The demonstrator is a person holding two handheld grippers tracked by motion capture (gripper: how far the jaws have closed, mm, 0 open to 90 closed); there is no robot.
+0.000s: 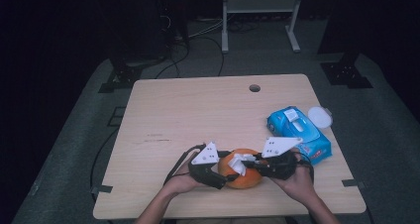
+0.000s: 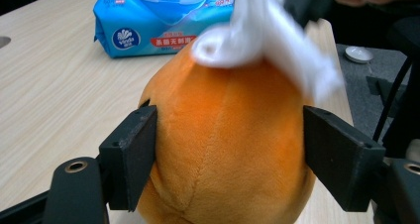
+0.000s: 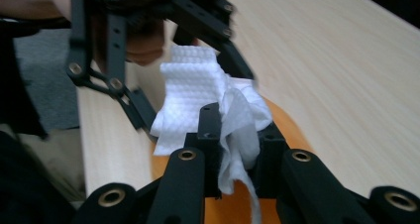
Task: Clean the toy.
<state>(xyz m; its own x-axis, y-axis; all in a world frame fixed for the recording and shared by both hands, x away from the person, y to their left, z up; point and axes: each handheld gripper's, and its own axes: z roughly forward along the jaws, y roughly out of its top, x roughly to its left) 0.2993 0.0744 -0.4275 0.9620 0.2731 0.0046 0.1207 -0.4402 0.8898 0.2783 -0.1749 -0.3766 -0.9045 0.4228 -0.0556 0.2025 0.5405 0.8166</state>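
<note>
An orange plush ball (image 1: 243, 178) rests near the table's front edge. My left gripper (image 1: 224, 168) comes at it from the left. In the left gripper view both black pads (image 2: 133, 152) press against the sides of the orange plush ball (image 2: 228, 144). My right gripper (image 1: 249, 160) reaches in from the right, shut on a crumpled white wipe (image 1: 239, 163) that lies on top of the ball. In the right gripper view the wipe (image 3: 193, 95) is pinched between the jaws of my right gripper (image 3: 237, 130), with the ball (image 3: 292, 130) underneath.
A blue pack of wet wipes (image 1: 299, 132) lies on the wooden table (image 1: 198, 110) to the right of the ball, with a round white lid (image 1: 319, 116) beside it near the right edge. A cable hole (image 1: 254, 88) sits at the far side.
</note>
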